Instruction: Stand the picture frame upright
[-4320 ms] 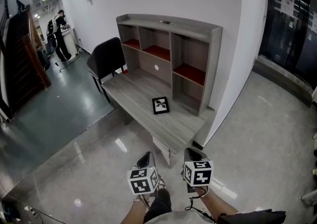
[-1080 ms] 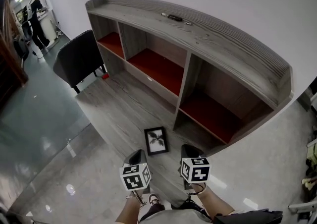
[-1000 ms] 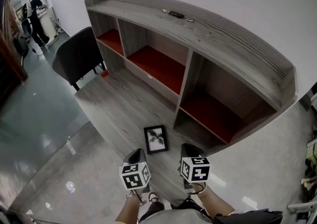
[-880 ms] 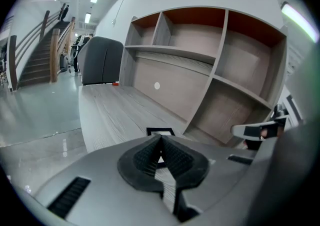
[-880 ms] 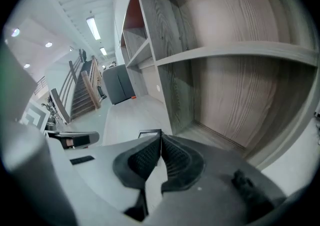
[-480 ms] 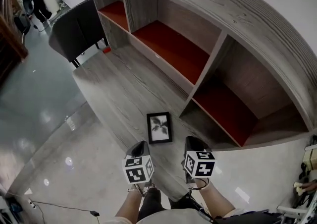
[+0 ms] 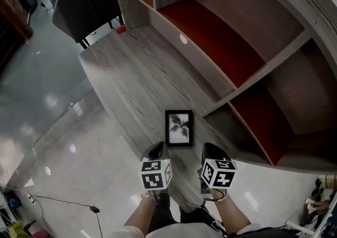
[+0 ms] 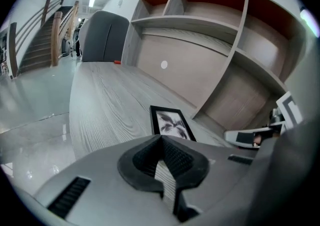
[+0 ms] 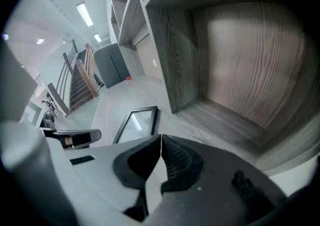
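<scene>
Picture frame [image 7: 179, 128] lies flat, face up, on grey desk [image 7: 126, 79] near front edge, just ahead of both grippers. Left gripper [image 7: 156, 151] and right gripper [image 7: 211, 151]: jaws together, empty. Frame likely light, rigid, with fragile glazing; grip black border edge.

Left tool [image 7: 157, 150]: low in the head view, just left of centre, pointing forward and down. Jaws together, pads pressed face to face; empty. Left marker cube [image 7: 155, 174] sits behind the tip, toward the body. Left forearm [image 7: 141, 220] is bare and comes up from the bottom edge.

Right tool [image 7: 211, 151]: beside the left one and level with it, on the same forward-and-down slant. The two run roughly parallel, apart. Jaws together, pads meeting at the tip; empty. Right marker cube [image 7: 218, 172] sits behind its tip. Right forearm [image 7: 230, 215] comes up from the bottom edge.
</scene>
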The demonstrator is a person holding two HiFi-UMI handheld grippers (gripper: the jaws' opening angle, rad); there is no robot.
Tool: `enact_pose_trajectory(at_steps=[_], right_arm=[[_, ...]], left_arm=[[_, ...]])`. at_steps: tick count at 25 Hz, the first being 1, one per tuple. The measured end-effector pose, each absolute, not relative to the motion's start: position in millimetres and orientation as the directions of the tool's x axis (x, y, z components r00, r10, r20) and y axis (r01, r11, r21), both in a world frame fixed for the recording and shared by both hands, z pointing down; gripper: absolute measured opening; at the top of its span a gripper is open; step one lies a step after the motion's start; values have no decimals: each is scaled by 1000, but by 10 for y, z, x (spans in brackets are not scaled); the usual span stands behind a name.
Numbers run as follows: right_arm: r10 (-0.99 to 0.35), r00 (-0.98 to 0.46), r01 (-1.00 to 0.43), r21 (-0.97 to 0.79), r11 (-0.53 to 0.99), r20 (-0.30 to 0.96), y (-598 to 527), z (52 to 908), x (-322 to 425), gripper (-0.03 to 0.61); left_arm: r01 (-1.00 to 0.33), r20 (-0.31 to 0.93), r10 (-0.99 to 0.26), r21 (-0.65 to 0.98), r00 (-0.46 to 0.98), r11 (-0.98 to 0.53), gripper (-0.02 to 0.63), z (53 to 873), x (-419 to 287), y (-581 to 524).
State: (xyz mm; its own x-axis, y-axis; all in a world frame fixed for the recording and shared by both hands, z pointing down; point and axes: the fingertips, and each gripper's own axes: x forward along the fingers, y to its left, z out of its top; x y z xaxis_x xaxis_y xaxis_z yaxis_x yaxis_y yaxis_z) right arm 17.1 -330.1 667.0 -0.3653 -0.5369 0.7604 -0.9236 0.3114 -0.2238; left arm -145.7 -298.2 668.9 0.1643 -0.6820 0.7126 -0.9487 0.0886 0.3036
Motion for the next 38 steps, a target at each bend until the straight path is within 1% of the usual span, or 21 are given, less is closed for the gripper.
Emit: enact_pose_trajectory(at_steps=[6,10,15,19,21,22,23,24,29,34,38], right_arm=[[-509,-353,-927,-220,303,785,-3310,6888,202,32],[-505,-355,-928,-230,293,787,-3355,6979,162,32],[-499,-356,-926,-227,301,790,-3416,7037,103,32],[-490,-359,-924,-227,308,794,-3439,7078,64,32],[-485,-359,-923,-227,309,797,-3438,7101,49,32],[-483,-358,-924,-227,309,799,-3438,7112,44,32],[-482,-358,-924,-228,308,800,-3440,7120,40,32],[-481,-357,-924,-228,307,801,-3443,7124,36,32],[-479,-353,-926,-225,304,804,-3457,7133,51,32],[-476,-347,-928,-221,300,808,-3484,7162,87,32],[-470,-344,-928,-219,301,813,-3494,7193,97,32]], left_arm=[[-940,726,-668,320,164,116,14,6865,-1426,-2973],[-947,731,-667,297,145,121,14,6894,-1452,-3024],[-933,729,-658,342,190,110,15,6941,-1395,-3119],[-939,735,-653,326,182,105,15,6972,-1416,-3168],[-932,734,-650,348,199,107,15,6985,-1413,-3195],[-925,732,-647,364,213,106,23,6991,-1406,-3212],[-920,730,-645,376,225,105,52,6993,-1402,-3233],[-918,729,-644,382,231,104,102,6992,-1404,-3256],[-925,737,-639,365,219,104,109,6995,-1458,-3367],[-926,761,-598,369,250,82,165,7092,-1430,-3439],[-933,793,-551,354,261,68,167,7173,-1400,-3456]])
